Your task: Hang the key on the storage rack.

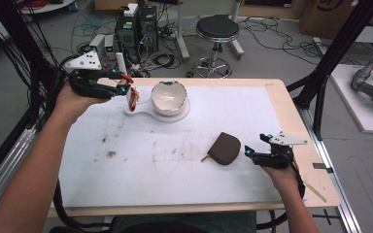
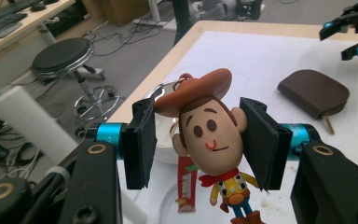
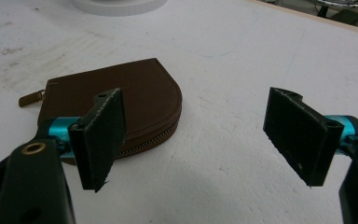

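Note:
My left gripper [image 1: 125,86] is raised over the table's far left, shut on the head of a cowboy figure keychain [image 1: 133,95]. In the left gripper view the pads [image 2: 142,142] press the figure [image 2: 212,135] at its hat and ear. Its body and a red strap [image 2: 186,184] hang free below. A brown zip pouch [image 1: 225,148] lies flat on the white mat. My right gripper [image 1: 258,148] stands open just right of the pouch. In the right gripper view the pouch [image 3: 135,93] lies beyond the left jaw, and nothing is between the gripper's [image 3: 200,135] jaws.
A white egg-shaped bowl [image 1: 167,104] sits on a white stand [image 1: 141,112] at the back, under the hanging figure. Brown stains [image 1: 110,154] mark the mat. A black stool [image 1: 217,29], computer boxes [image 1: 136,29] and cables stand on the floor beyond the table.

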A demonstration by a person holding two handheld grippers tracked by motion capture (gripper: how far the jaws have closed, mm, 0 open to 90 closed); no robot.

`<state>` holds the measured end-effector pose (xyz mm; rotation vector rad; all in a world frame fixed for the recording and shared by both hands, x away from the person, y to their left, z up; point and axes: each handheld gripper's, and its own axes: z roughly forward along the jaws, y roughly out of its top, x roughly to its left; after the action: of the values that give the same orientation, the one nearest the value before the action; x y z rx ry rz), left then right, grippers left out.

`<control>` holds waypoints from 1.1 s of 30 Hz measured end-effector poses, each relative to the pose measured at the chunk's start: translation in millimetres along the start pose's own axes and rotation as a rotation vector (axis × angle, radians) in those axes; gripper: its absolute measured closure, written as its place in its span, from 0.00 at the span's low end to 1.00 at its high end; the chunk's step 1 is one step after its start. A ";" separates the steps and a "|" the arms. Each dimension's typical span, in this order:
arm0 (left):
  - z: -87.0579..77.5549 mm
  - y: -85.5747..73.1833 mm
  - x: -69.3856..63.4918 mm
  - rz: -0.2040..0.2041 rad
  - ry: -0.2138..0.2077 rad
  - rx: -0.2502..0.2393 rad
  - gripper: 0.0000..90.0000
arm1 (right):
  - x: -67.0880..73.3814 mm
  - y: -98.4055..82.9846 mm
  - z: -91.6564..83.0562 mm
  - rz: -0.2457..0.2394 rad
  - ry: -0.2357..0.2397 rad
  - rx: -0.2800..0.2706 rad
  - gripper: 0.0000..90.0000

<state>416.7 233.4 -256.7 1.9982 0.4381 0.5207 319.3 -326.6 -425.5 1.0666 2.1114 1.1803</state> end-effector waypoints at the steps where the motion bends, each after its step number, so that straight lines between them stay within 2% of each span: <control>1: -1.9 0.9 1.5 0.002 0.005 0.000 0.53 | 0.0 0.1 -0.1 0.003 0.000 0.001 0.24; 6: -10.4 3.3 6.9 0.002 0.031 0.005 0.53 | -0.9 -0.2 0.3 0.001 -0.002 0.001 0.24; 14: -16.2 -1.2 15.6 -0.022 0.060 0.001 0.53 | -0.6 0.4 1.0 -0.004 -0.002 -0.001 0.24; 27: -18.4 -7.2 25.8 -0.054 0.101 0.006 0.53 | -1.1 0.2 1.6 0.001 -0.004 0.002 0.24; 33: -14.5 -8.1 29.7 -0.054 0.112 0.023 0.53 | -1.5 -0.1 1.8 0.001 -0.004 0.001 0.24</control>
<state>433.3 262.8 -252.6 1.9801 0.5677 0.5981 321.4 -327.0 -426.4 1.0691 2.1090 1.1770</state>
